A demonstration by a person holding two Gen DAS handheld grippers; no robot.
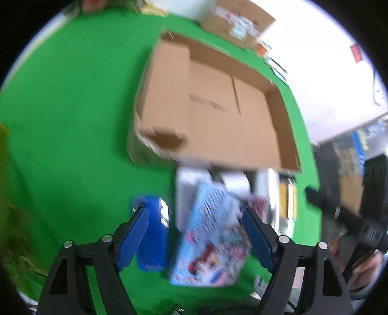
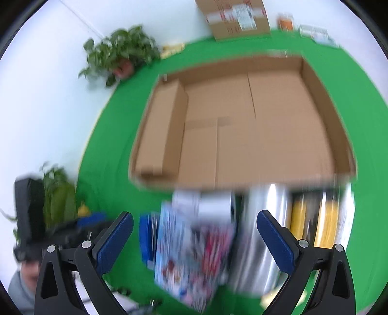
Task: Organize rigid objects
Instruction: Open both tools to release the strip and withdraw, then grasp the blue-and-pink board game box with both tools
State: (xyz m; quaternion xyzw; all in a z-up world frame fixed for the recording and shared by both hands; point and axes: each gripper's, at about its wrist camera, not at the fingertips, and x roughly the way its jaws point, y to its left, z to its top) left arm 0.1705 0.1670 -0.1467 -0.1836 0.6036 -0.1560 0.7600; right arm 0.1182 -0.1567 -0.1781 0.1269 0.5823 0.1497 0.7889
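Note:
My left gripper (image 1: pixel 194 209) is closed around a plain blue box (image 1: pixel 151 242) and a tilted light-blue printed box (image 1: pixel 213 242). Its left pad lies against the blue box and its right pad touches the printed box's edge. In the right wrist view the same blue box (image 2: pixel 145 237) and printed box (image 2: pixel 189 256) show below my right gripper (image 2: pixel 194 215), which hangs open above them and touches nothing. A wide, shallow cardboard box (image 1: pixel 288 135) (image 2: pixel 322 101) lies open on the green cloth just beyond. Both views are motion-blurred.
A white box (image 2: pixel 213 206), a silver roll (image 2: pixel 257 242) and yellow rolls (image 2: pixel 325 218) lie along the cardboard box's near wall. Potted plants (image 2: pixel 121 53) and a taped carton (image 2: pixel 237 17) stand at the cloth's far edge. A hand (image 1: pixel 363 266) holds the other gripper at the right.

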